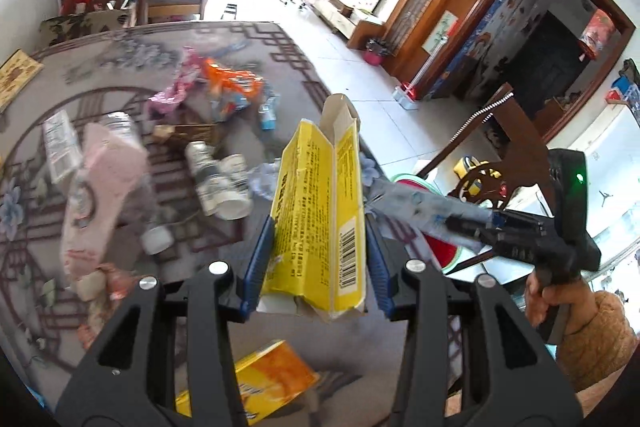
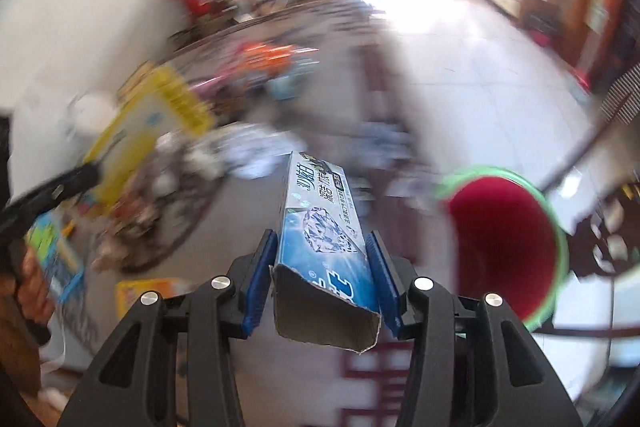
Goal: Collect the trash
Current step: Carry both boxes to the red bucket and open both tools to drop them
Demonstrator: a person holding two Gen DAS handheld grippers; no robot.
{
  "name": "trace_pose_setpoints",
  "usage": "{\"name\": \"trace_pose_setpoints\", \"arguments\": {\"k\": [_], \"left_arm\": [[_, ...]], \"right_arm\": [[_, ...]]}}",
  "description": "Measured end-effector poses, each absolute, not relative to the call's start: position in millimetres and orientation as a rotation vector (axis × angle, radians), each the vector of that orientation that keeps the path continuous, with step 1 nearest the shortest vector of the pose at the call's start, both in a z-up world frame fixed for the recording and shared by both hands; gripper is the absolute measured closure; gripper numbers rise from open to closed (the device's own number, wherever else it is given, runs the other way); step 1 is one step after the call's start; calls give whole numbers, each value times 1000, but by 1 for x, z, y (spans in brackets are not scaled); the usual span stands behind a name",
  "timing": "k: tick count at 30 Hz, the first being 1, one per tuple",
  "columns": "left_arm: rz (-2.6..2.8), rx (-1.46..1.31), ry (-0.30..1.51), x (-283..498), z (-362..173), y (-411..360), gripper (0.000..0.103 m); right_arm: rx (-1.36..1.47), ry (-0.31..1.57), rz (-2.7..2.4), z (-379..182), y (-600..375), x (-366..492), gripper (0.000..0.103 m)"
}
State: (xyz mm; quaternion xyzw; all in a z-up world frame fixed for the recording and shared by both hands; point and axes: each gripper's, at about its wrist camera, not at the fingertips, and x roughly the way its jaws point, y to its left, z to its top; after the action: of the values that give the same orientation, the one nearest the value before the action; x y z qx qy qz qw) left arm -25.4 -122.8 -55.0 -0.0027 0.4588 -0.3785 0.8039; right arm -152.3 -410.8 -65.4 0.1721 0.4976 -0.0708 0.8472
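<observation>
My left gripper (image 1: 318,259) is shut on a yellow carton (image 1: 316,211) with an open top flap, held above the patterned table (image 1: 100,75). My right gripper (image 2: 322,267) is shut on a long blue toothpaste box (image 2: 320,223); that box also shows in the left wrist view (image 1: 424,203), reaching in from the right. A red bin with a green rim (image 2: 508,243) stands to the right of the table, just right of the blue box. The right wrist view is motion-blurred.
Trash lies scattered on the table: a pink box (image 1: 100,195), white bottles (image 1: 220,183), an orange wrapper (image 1: 232,83), a pink wrapper (image 1: 176,91), a yellow box (image 1: 256,383) near the front edge. A dark wooden chair (image 1: 508,155) stands right of the table, by the bin.
</observation>
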Motion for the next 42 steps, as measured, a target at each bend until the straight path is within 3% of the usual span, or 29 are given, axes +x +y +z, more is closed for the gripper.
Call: {"name": "trace_pose_setpoints", "arguments": {"k": [8, 11, 12, 14, 23, 27, 33, 42], "left_arm": [[-888, 28, 1033, -29, -67, -187, 60], [-943, 54, 1048, -33, -72, -216, 60], [-960, 63, 1053, -34, -74, -223, 60], [-1005, 88, 1065, -40, -80, -245, 60], [-1205, 215, 1124, -69, -114, -349, 59], [-1221, 264, 1125, -73, -125, -380, 50], [-1193, 221, 1107, -74, -121, -372, 27], [-1013, 115, 1035, -45, -84, -277, 25]], "right_arm": [[486, 1134, -429, -112, -516, -187, 56], [528, 1146, -477, -125, -532, -194, 43], [542, 1150, -503, -127, -536, -198, 34], [548, 1141, -535, -127, -542, -204, 29], [550, 1107, -657, -111, -549, -256, 23], [554, 1095, -685, -103, -544, -271, 23], [534, 1096, -679, -98, -528, -274, 22], [450, 1067, -554, -74, -476, -236, 22]]}}
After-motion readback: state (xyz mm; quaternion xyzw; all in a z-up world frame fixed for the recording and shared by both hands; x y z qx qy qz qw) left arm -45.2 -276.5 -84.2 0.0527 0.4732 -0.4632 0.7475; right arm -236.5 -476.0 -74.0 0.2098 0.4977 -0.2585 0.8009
